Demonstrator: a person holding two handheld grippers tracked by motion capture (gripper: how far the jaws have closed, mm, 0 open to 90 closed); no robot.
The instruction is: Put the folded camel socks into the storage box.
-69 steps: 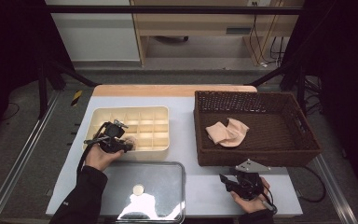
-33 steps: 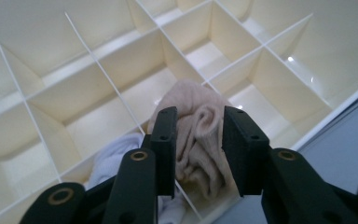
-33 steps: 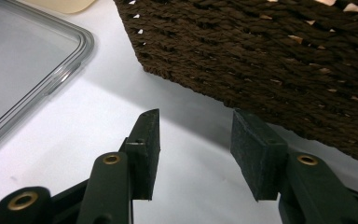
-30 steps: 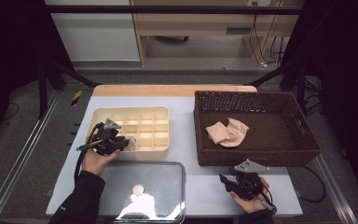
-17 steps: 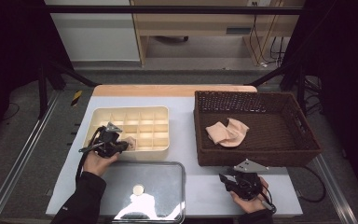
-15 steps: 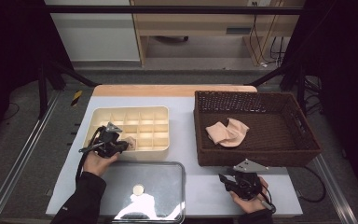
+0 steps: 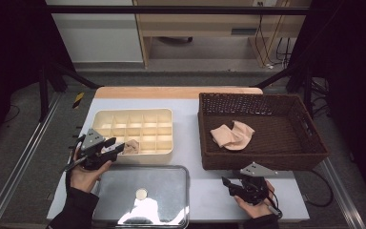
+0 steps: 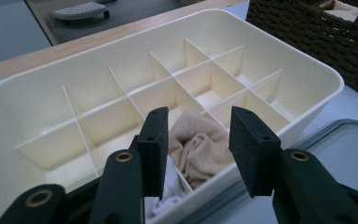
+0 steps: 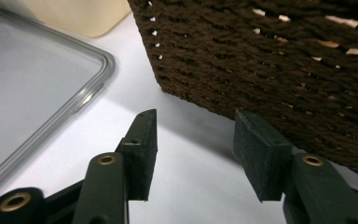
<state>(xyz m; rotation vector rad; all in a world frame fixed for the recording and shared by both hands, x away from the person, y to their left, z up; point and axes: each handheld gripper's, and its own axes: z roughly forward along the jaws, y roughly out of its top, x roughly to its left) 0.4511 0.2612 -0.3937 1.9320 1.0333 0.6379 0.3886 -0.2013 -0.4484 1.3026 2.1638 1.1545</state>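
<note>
L gripper (image 8: 196, 154) had just opened its jaws, nothing between pads; it backed off from beige sock (image 8: 199, 148), now lying in near-corner cell of divider box (image 7: 164, 114). Drop looked done. R gripper (image 9: 193, 154) open, empty, by basket (image 7: 262, 157); more socks (image 7: 232, 135) inside.

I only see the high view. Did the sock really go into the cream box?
Observer: Yes. The left gripper view shows the beige sock bunched in a near-row compartment of the box.
Operator: Is the left gripper squeezing it?
Observer: No. Its jaws have just been opening and stand apart above the sock.
Operator: And the right gripper?
Observer: Its view shows open jaws with nothing between them, over the white table beside the brown basket.
</note>
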